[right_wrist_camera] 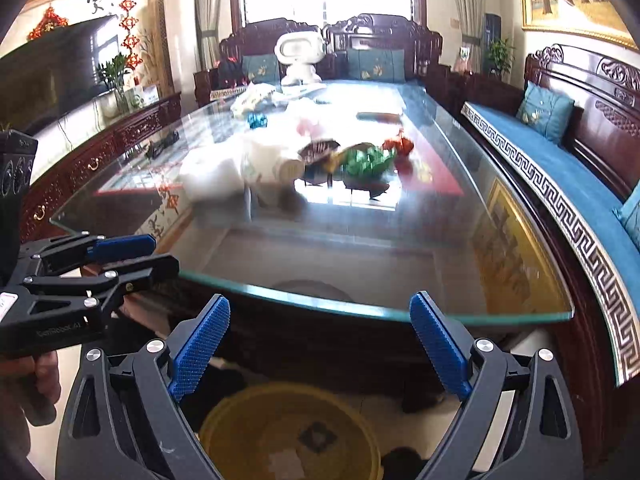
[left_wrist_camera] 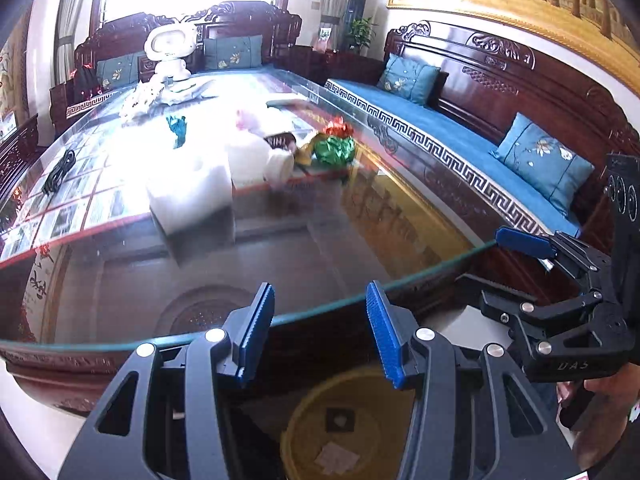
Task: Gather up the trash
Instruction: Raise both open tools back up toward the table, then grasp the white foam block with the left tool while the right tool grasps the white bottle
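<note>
Trash lies mid-table on the glass table (left_wrist_camera: 280, 264): a green wrapper (left_wrist_camera: 335, 149) (right_wrist_camera: 366, 161), a red wrapper (left_wrist_camera: 339, 126) (right_wrist_camera: 398, 145), a white bottle on its side (left_wrist_camera: 260, 164) (right_wrist_camera: 276, 168), a brown wrapper (right_wrist_camera: 320, 148), a teal wrapper (left_wrist_camera: 177, 128) (right_wrist_camera: 257, 120) farther back. A yellow bin (left_wrist_camera: 348, 424) (right_wrist_camera: 288, 432) stands on the floor below the near table edge. My left gripper (left_wrist_camera: 320, 320) is open and empty above the bin. My right gripper (right_wrist_camera: 320, 340) is open and empty beside it; it also shows in the left wrist view (left_wrist_camera: 516, 264).
A white tissue box (left_wrist_camera: 188, 196) sits left of the bottle. A white robot-shaped lamp (left_wrist_camera: 170, 48) and loose papers are at the far end. A black cable (left_wrist_camera: 60, 172) lies at the left. A blue-cushioned wooden sofa (left_wrist_camera: 460, 136) runs along the right.
</note>
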Available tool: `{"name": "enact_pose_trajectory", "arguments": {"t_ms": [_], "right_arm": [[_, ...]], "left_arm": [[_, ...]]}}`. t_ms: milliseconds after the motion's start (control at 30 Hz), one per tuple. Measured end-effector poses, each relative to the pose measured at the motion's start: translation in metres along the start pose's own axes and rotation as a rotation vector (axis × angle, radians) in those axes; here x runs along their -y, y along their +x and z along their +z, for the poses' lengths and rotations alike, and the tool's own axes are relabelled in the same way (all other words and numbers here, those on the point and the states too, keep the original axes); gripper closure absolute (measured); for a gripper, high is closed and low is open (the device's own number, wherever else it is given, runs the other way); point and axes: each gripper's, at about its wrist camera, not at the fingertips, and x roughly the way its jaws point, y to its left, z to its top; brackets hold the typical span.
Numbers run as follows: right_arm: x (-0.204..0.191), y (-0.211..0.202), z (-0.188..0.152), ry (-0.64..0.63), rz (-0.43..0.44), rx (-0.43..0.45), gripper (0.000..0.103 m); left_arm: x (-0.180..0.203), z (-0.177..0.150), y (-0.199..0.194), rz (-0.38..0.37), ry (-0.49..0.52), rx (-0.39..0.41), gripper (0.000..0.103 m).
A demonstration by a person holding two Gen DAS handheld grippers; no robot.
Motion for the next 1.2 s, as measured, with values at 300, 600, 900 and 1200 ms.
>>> {"name": "enact_pose_trajectory", "arguments": {"t_ms": [300,600,900,1200], "right_arm": [[0.001,0.02,0.029,-0.013,0.008,0.012,0.014],[0.0,0.035,0.039,0.002,0.042,0.018,0.013],[0.001,0.049,0.038,0.016,0.054,-0.004,0.013],[0.009,0.056,0.039,0.04,0.054,-0.015,0.013]], "left_arm": [[-0.019,0.025,0.009,0.021,-0.021,0.016,0.031],[-0.04,0.023,0.007,0.067,-0.068,0.053,0.004],[-0.087,0.031,0.03,0.179,-0.194,0.037,0.004],[-0.108,0.063,0.086,0.247,-0.196,-0.011,0.004]]}}
